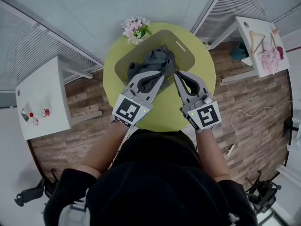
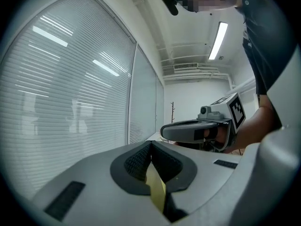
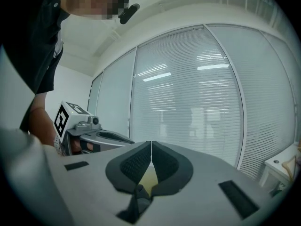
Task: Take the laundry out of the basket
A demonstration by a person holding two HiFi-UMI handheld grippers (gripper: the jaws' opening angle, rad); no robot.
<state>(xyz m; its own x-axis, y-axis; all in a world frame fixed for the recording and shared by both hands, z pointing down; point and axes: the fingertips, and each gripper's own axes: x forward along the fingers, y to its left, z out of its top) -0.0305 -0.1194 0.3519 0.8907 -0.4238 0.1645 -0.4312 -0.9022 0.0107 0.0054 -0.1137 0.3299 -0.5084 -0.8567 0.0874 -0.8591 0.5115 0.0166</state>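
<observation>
**Both clenched, both empty, above the laundry**

At the left gripper (image 2: 151,142): clenched, pads tip to tip, nothing caught between them. Only a yellow-green sliver of table visible through the gap behind the pads.

At the right gripper (image 3: 151,144): likewise clenched, pads meeting at the tips, no cloth in them.

Held side by side, one in each of the person's hands, pointing away from the body. Tips close together at the near side of the basket (image 1: 184,45). Left tips above the near edge of the laundry (image 1: 157,58); touching or not, impossible to tell from above.

Laundry: a dark grey heap lying in the basket, bunched toward its near rim.

Basket: olive, with a slot handle at its far right end, resting on a round green table (image 1: 164,119).

Just beyond the basket, at the far left edge of that table, pink flowers (image 1: 135,28).

Well to the left, a white side table (image 1: 47,86) with small containers (image 1: 45,112).

Far right, another white table (image 1: 247,25) bearing hangers (image 1: 256,36) and pink cloth (image 1: 269,58).

Underneath, wood floor (image 1: 254,93).
</observation>
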